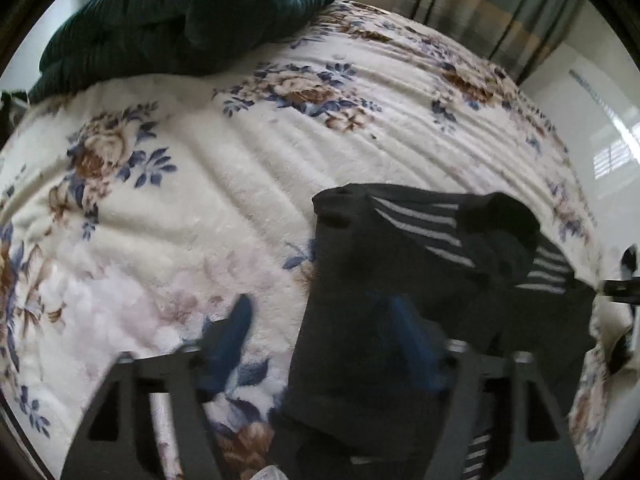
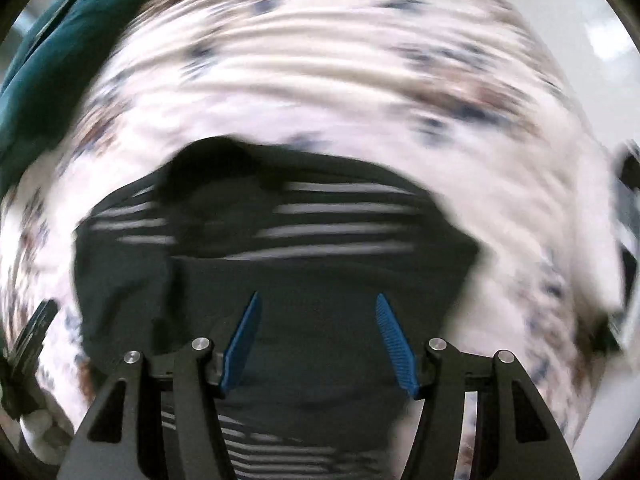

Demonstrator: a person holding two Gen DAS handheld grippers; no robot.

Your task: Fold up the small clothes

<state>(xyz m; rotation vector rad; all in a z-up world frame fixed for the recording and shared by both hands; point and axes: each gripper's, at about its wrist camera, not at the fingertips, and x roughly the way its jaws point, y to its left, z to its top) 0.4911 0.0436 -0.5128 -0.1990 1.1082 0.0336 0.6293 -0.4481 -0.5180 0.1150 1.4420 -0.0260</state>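
Observation:
A small dark garment with white stripes [image 1: 400, 264] lies on a floral bed blanket [image 1: 224, 184]. My left gripper [image 1: 320, 312] is open, its left blue finger [image 1: 230, 336] over the blanket and its right finger [image 1: 412, 344] over the garment's left part. In the blurred right wrist view the same garment [image 2: 320, 240] lies in front of and under my right gripper [image 2: 318, 304], which is open and empty, blue fingers [image 2: 242, 344] spread above the dark cloth. The right gripper's edge shows at the far right of the left wrist view [image 1: 622, 288].
A dark teal folded blanket or cushion [image 1: 180, 20] sits at the bed's far left. Striped curtains [image 1: 500, 12] hang behind the bed. White floor [image 1: 600, 128] lies past the bed's right edge.

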